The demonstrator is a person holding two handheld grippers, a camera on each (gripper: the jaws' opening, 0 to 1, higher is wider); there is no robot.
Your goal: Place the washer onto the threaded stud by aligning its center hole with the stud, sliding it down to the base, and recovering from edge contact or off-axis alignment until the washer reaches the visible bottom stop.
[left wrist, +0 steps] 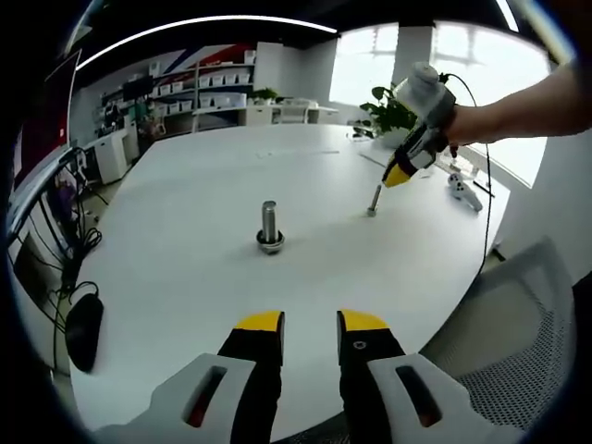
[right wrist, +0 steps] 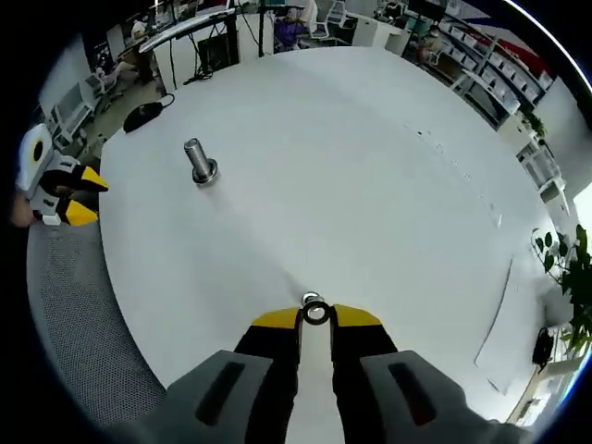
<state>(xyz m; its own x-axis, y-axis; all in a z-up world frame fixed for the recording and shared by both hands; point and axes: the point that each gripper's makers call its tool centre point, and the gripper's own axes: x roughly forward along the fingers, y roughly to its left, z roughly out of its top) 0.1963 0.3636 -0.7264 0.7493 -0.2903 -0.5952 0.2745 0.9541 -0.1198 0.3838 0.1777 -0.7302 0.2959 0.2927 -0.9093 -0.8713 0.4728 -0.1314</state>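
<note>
A thick threaded stud (left wrist: 269,225) stands upright mid-table on a wide base, also in the right gripper view (right wrist: 197,161). A thinner stud (left wrist: 374,200) stands farther right. My right gripper (right wrist: 315,319) hovers right over that thin stud's top (right wrist: 310,298), shut on a small dark washer (right wrist: 315,314) pinched between its yellow tips. The washer sits just beside the stud's top, slightly off its axis. In the left gripper view a hand holds the right gripper (left wrist: 399,176) tilted above the thin stud. My left gripper (left wrist: 311,324) stays low near the table's edge, open and holding nothing.
The white round table (left wrist: 176,268) carries a black mouse (left wrist: 83,328) at its left edge and small white items (left wrist: 462,190) at the far right. A grey mesh chair (left wrist: 523,314) stands beside the near edge. Shelves and desks line the room behind.
</note>
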